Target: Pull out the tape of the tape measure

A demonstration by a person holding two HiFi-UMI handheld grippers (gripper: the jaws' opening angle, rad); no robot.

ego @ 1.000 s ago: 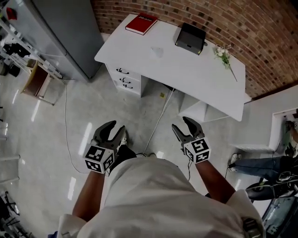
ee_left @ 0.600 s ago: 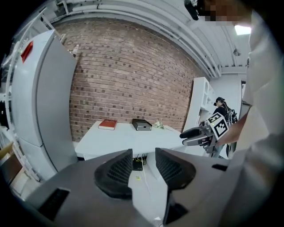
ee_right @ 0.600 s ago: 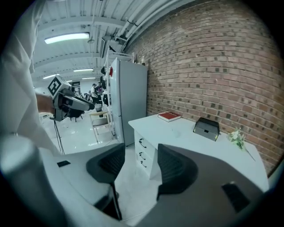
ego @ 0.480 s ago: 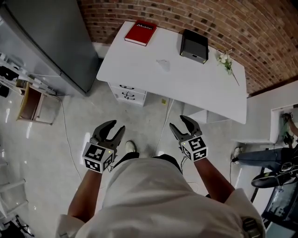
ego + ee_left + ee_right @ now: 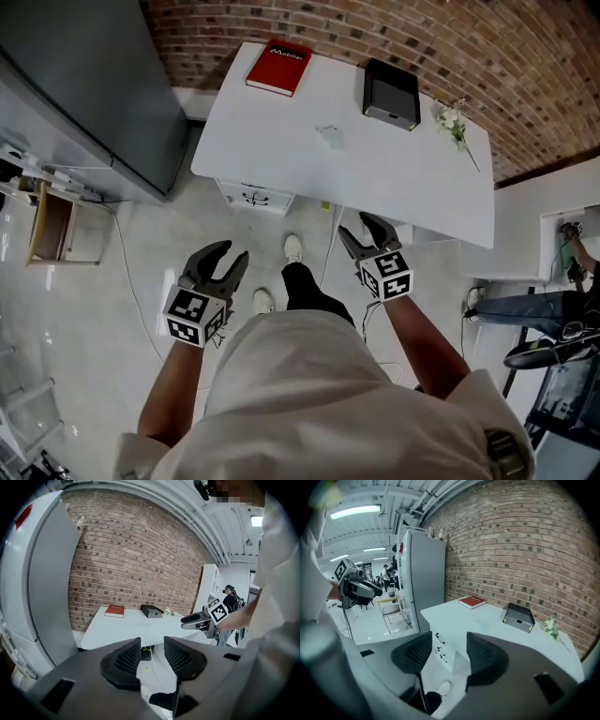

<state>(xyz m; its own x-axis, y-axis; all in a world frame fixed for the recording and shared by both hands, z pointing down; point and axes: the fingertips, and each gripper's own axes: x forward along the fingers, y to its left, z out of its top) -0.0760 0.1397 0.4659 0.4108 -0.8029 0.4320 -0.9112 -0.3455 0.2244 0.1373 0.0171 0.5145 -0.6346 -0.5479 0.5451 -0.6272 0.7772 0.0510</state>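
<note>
Nearest: left hand-held gripper (image 5: 232, 253) and right hand-held gripper (image 5: 354, 227), both held out in front of the person's chest, well apart from each other. Left gripper view showed its jaws spread, only floor (image 5: 141, 253) and a dark trouser leg in the gap. Right gripper view showed the same: jaws spread, nothing between the pads. Both empty.

Below them: one shoe (image 5: 293, 247) set ahead of the other, pointing at the counter (image 5: 281, 141). Neither hand-held gripper was over the counter top; the right one hung near its front edge.

On the counter, mid-surface: a small pale thing (image 5: 330, 137), too small and washed out to identify. It may have been the tape measure; could not tell. No other candidate seen. Farther back: red book (image 5: 278, 66) at the left rear corner, black box (image 5: 391, 94) right of it, flower sprig (image 5: 455, 122) at the right end. Brick wall (image 5: 525, 56) behind.

Progress, as judged: nothing of the task done. No tape case held, no tape drawn. Left to do: close in, find and pinch the case with one hand-held gripper, catch the tape end with the other, pull.
</note>
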